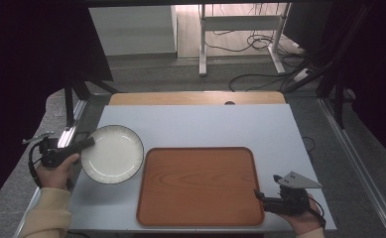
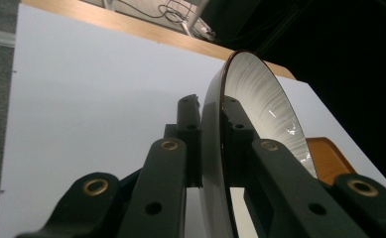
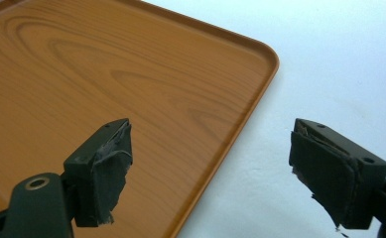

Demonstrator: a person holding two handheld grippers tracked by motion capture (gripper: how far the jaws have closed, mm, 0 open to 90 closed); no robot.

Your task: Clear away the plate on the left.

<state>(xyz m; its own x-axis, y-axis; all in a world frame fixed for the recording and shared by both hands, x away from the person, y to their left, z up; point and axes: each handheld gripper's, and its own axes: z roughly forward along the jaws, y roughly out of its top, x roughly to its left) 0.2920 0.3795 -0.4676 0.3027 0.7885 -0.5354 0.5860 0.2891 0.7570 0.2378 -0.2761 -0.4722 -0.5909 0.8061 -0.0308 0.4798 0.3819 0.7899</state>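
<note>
Pinching the round white dark-rimmed ceramic plate (image 1: 112, 154) by its rim left of the brown wooden tray (image 1: 200, 186), the left gripper (image 1: 87, 144) is needing a firm, level carry, while the right gripper (image 1: 258, 196) is waiting wide open at the tray's near right corner.

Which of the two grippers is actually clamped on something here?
The left gripper: its jaws pinch the rim of the white plate, seen edge-on in its own view. The right gripper stands open above the wooden tray's corner.

The right gripper (image 3: 210, 168) is hovering with its jaws spread wide, straddling the raised rim of the wooden tray (image 3: 106, 74) lying on the white table (image 3: 339, 59).
</note>
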